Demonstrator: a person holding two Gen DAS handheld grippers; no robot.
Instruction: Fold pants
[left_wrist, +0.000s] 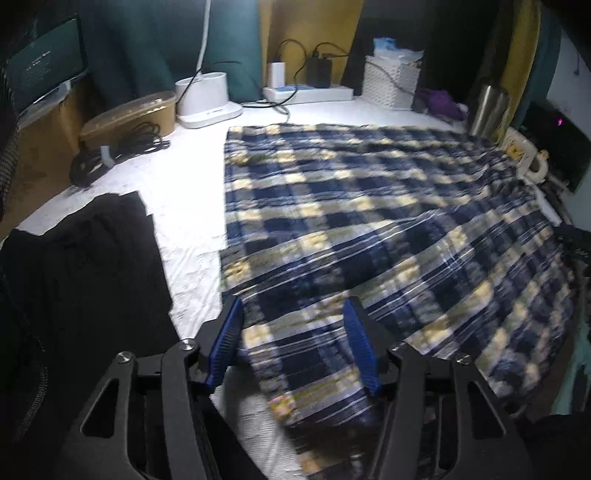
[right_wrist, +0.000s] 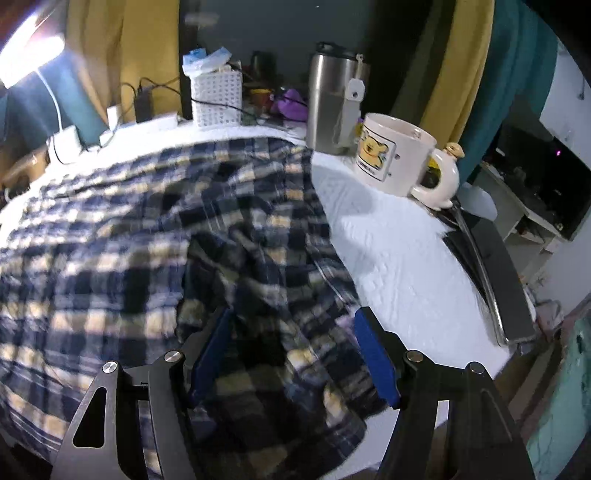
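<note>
Plaid pants (left_wrist: 369, 206) lie spread across the white-covered table (left_wrist: 184, 221), near edge rumpled, so this looks like the reach-in before a fold; the next move calls for pinching that near hem at both corners and carrying it over evenly. Left gripper (left_wrist: 291, 347) hangs over the near corner, jaws spread, blue pads (left_wrist: 225, 343) either side of cloth but not pressing; right gripper (right_wrist: 295, 354) likewise spread above a bunched fold, gripping nothing; mug (right_wrist: 395, 158) stands just beside the pants.
</note>
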